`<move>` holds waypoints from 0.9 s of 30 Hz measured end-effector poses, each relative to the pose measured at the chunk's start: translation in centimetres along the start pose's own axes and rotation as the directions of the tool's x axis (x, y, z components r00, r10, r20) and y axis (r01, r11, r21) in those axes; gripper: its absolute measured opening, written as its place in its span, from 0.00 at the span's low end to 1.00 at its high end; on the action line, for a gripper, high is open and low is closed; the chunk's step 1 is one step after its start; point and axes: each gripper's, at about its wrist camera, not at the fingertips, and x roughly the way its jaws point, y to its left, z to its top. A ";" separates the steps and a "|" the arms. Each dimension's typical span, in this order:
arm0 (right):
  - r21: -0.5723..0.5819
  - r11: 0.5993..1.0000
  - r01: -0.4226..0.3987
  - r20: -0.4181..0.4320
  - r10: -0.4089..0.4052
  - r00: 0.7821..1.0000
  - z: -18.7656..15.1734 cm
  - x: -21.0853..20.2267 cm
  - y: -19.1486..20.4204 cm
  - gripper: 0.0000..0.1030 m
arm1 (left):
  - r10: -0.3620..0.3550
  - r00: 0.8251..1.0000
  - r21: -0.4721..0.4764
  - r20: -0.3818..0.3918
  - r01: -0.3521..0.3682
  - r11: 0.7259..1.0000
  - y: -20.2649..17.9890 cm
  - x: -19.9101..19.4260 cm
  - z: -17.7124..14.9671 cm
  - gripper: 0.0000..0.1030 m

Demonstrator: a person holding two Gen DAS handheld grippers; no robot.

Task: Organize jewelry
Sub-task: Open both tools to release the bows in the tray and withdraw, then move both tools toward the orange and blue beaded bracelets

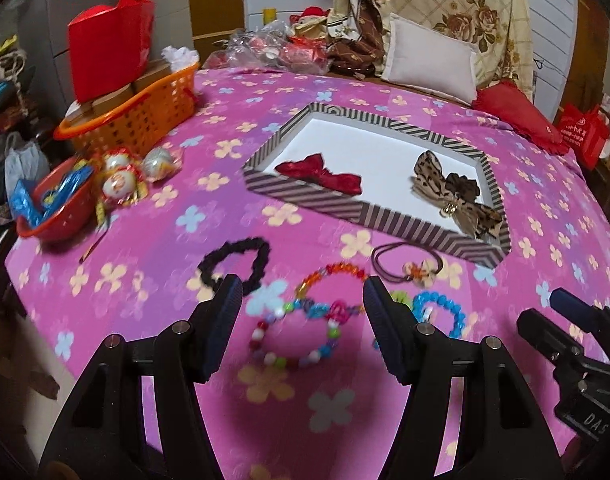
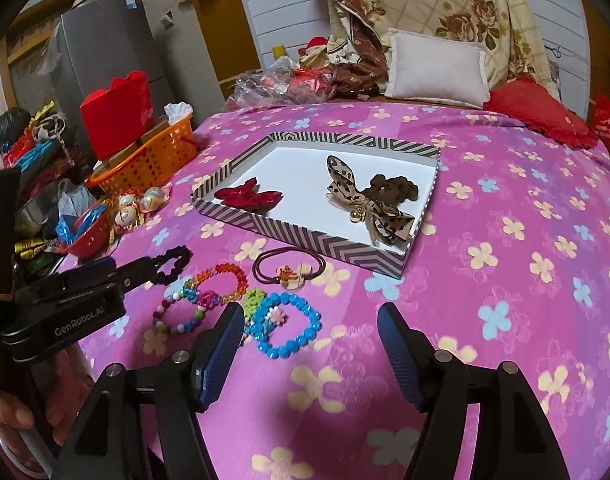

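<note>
A striped tray (image 1: 325,200) lies on the pink flowered bedspread and holds a red bow (image 1: 317,172) and a leopard-print bow (image 1: 453,192). In front of it lie a black scrunchie (image 1: 237,264), an orange bead bracelet (image 1: 337,272), a multicolour bead bracelet (image 1: 293,344), a blue bead bracelet (image 2: 285,328) and a brown hair tie with a charm (image 2: 289,270). My left gripper (image 1: 303,286) hovers open above the bracelets, gripping nothing. My right gripper (image 2: 311,312) is open just right of the blue bracelet, with nothing in it.
An orange basket (image 1: 145,120) with a red box, a red bowl (image 1: 57,208) and foil-wrapped balls (image 1: 121,184) crowd the bed's left edge. Pillows (image 1: 429,60) and a red cushion (image 1: 517,116) sit behind the tray. A hand (image 2: 9,412) holds the left gripper.
</note>
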 end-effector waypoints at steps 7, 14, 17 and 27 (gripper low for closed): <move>0.003 1.000 0.021 -0.015 -0.021 1.000 -1.2 -0.1 -0.3 0.74 | 0.013 1.000 -0.072 -0.022 -0.015 0.997 3.2 -0.8 -2.4 0.61; -0.011 1.000 0.022 -0.034 -0.023 0.999 -1.8 0.1 0.0 0.74 | 0.023 0.998 -0.127 -0.051 -0.030 0.991 5.8 -0.7 -3.8 0.61; -0.019 1.000 0.022 -0.044 -0.023 0.999 -2.1 0.4 0.1 0.74 | 0.026 0.998 -0.139 -0.066 -0.035 0.990 6.5 -0.3 -4.3 0.61; -0.054 0.999 -0.005 -0.073 0.001 0.997 -2.9 1.5 0.4 0.74 | 0.031 0.995 -0.163 -0.092 -0.045 0.986 7.6 0.6 -4.6 0.61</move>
